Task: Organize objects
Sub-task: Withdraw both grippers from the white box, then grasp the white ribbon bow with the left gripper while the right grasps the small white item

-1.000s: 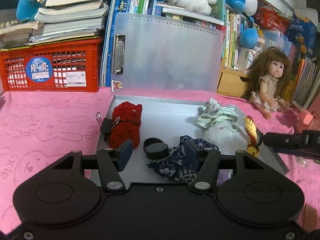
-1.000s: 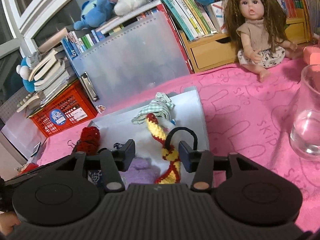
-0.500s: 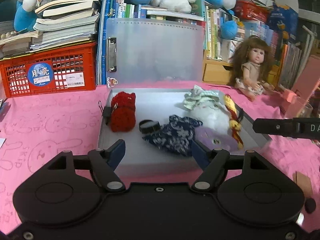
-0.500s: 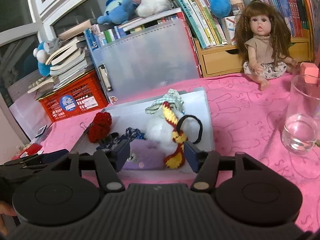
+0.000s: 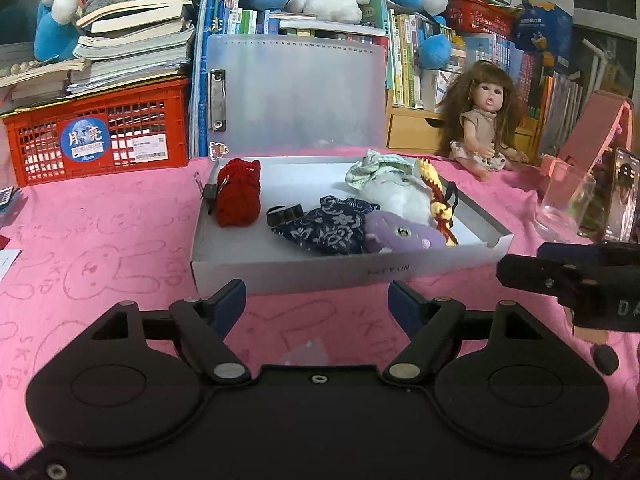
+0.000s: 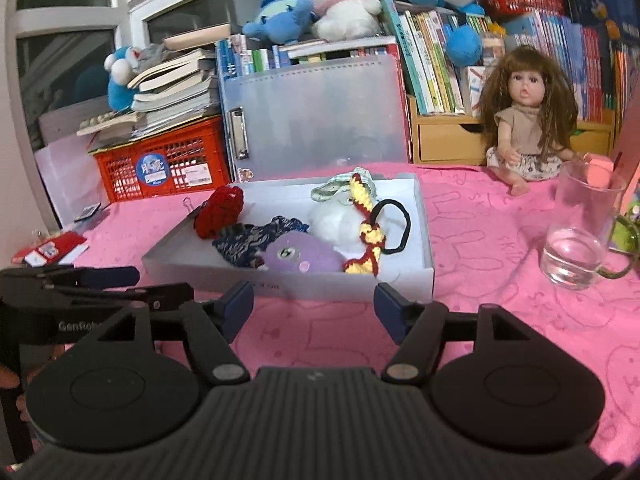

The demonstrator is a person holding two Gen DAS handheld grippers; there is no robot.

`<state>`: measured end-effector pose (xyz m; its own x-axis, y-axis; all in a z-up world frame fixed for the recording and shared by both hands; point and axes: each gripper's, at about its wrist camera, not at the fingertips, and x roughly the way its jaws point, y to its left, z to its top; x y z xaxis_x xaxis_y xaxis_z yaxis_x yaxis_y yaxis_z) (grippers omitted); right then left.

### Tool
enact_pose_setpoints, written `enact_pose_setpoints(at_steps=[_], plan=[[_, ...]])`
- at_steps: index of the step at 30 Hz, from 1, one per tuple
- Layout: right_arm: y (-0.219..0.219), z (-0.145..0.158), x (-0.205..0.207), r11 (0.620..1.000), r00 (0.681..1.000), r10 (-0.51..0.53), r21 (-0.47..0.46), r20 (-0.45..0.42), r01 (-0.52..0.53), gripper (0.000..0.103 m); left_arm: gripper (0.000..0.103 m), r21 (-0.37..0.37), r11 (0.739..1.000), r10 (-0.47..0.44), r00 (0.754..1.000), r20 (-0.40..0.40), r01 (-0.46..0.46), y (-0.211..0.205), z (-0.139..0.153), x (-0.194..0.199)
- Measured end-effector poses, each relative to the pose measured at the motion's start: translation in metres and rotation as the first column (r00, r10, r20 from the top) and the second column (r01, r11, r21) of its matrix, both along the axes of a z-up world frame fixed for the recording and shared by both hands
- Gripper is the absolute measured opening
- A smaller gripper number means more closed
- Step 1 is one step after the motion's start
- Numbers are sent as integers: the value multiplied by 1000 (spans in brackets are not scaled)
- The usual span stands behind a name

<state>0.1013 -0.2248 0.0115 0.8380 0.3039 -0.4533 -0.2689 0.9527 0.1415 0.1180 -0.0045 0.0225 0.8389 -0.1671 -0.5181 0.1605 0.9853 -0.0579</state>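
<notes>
Left wrist view is showing a pink bunny-print tablecloth [image 5: 100, 248] carrying a shallow white cardboard box [image 5: 304, 268]. Left of the box is sitting a red plastic crate [image 5: 100, 140]; inside are lying a red crocheted pouch [image 5: 238, 194], a navy floral cloth [image 5: 324, 226] and a purple plush toy [image 5: 400, 234]; right of it a clear drinking glass [image 6: 580, 232] is standing. Since a second ago both claws have been backing off: left gripper [image 5: 316, 300] and right gripper [image 6: 314, 304] are hovering released, empty, before the box's front wall, bare cloth between.
</notes>
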Motion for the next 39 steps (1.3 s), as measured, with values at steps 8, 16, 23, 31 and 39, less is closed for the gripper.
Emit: enact_pose_setpoints(at_steps=[8,16,23,31,39], plan=[[2,-7,-32,998,998,17,-61,54,-13,82,79,-5,1000,19,1000,-12,-19,5,-8,-17],[1,-19,-60,994,996,21,-108,82,-12,84,80,-4,1000,25,999,-20,-25,6,-17,-34],[-13,-30,-77,999,999,9,-49,54,-6,84,81,-24,999,27,999,-18,-28,6,-26,-44],[-14,-38,-90,999,998,-22,-38,64,25,84,82,-28,998,47,999,-29,-47,6,-30,-45],[-11,-45,-96,998,996,-40,-54,74,44,82,76,-36,998,40,999,-31,-41,6,-32,-47]])
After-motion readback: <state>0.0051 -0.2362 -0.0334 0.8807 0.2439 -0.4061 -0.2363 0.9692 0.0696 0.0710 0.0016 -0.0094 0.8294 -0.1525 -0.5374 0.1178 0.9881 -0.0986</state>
